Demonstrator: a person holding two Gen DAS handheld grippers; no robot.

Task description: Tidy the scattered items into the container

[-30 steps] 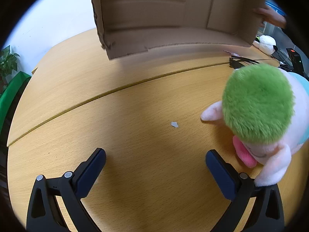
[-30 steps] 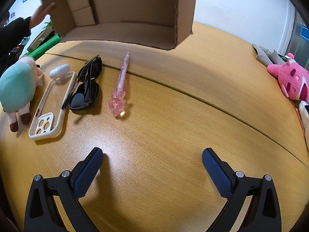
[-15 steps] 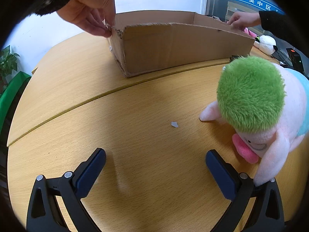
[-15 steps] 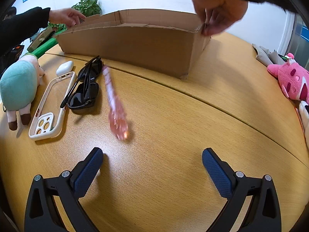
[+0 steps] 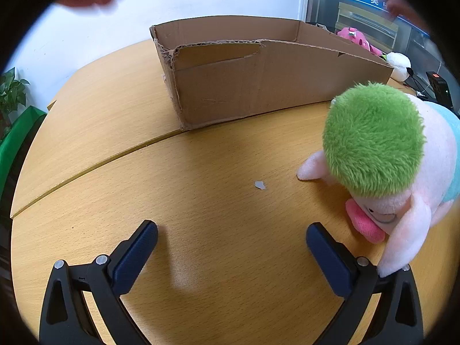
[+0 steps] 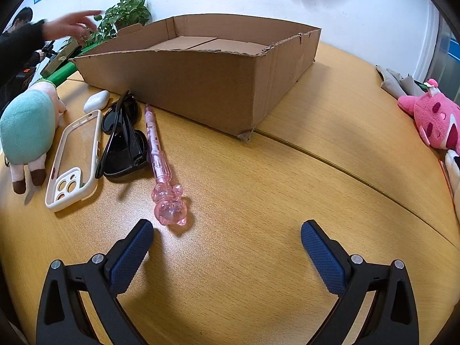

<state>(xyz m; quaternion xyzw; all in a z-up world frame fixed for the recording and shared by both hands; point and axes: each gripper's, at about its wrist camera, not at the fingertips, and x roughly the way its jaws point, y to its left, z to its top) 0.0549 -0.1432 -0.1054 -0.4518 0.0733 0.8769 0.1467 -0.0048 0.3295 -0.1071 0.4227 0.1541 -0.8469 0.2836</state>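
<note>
An open cardboard box (image 5: 258,86) stands on the wooden table; it also shows in the right wrist view (image 6: 201,80), empty. A plush pig with green hair (image 5: 382,155) lies right of my open, empty left gripper (image 5: 231,244), its arm touching the right finger. In the right wrist view the plush (image 6: 28,126), a white earbud case (image 6: 96,100), a white phone case (image 6: 74,161), black sunglasses (image 6: 123,138) and a pink pen (image 6: 161,161) lie left of centre. My right gripper (image 6: 225,244) is open and empty, just behind the pen's bear-shaped end.
A pink plush (image 6: 434,120) and grey cloth (image 6: 399,83) lie at the table's right edge. A person's hand (image 6: 72,26) hovers at the far left, blurred. A potted plant (image 6: 126,14) stands behind the box. A small paper scrap (image 5: 259,185) lies on the table.
The box, held up by hands a second ago, now rests on the table and the hands have pulled away. The pink pen rolled nearer to my right gripper. Both grippers stayed still.
</note>
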